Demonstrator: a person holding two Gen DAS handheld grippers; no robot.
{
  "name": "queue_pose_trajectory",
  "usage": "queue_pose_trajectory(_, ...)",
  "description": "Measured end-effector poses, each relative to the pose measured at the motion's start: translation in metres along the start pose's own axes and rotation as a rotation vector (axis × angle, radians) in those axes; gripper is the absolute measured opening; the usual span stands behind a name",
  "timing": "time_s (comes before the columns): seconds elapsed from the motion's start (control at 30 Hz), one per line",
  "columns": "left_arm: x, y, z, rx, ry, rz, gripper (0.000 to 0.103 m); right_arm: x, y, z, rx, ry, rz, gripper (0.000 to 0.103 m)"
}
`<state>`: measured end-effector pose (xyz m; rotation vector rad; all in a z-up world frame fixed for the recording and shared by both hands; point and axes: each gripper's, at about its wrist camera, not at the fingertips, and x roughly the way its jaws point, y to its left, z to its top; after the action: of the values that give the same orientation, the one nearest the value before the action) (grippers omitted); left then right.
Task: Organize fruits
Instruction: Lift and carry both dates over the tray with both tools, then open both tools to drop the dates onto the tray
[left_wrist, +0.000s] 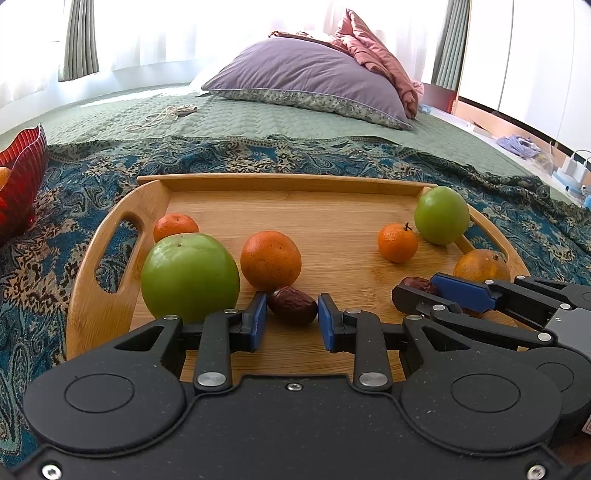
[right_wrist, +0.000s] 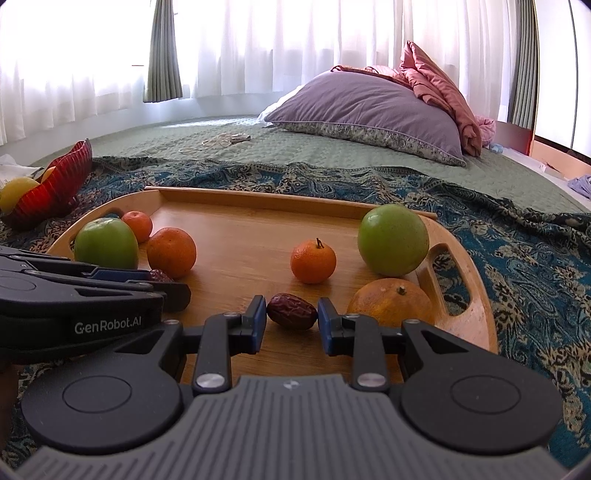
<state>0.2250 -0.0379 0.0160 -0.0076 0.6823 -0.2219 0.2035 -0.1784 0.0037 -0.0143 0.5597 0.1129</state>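
Observation:
A wooden tray (left_wrist: 295, 192) (right_wrist: 258, 201) on the bed holds green apples (left_wrist: 190, 277) (right_wrist: 393, 240), oranges (left_wrist: 270, 260) (right_wrist: 313, 261) and two brown dates. My left gripper (left_wrist: 291, 319) has its blue pads touching both sides of one date (left_wrist: 292, 305) near the tray's front. My right gripper (right_wrist: 291, 319) likewise has its pads on both sides of the other date (right_wrist: 291, 311), beside a dull orange (right_wrist: 391, 301). Each gripper shows in the other's view, the right gripper (left_wrist: 428, 293) and the left gripper (right_wrist: 159, 282), each at its date.
A red ribbed bowl (right_wrist: 55, 188) (left_wrist: 22, 177) with yellow and orange fruit stands left of the tray on the patterned blue cloth (right_wrist: 517, 266). A purple pillow (left_wrist: 314, 79) and pink bedding lie at the back. A cord (left_wrist: 162, 116) lies on the green bedspread.

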Motion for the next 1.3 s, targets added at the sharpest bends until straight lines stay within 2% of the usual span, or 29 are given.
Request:
queue_pose_trajectory(0.67, -0.004, -0.001, 0.000, -0.002, 0.004, -0.010, 0.029, -0.002, -0.002, -0.001, 0.026, 0.006, 0.002, 0.039)
queue_pose_trajectory(0.97, -0.026, -0.005, -0.002, 0.002, -0.022, -0.024, 0.039, -0.025, -0.010, 0.002, 0.070, -0.027, 0.016, 0.048)
queue_pose_trajectory(1.3, -0.058, -0.005, -0.009, -0.014, -0.051, -0.035, 0.054, -0.051, -0.016, -0.004, 0.109, -0.058, 0.007, 0.056)
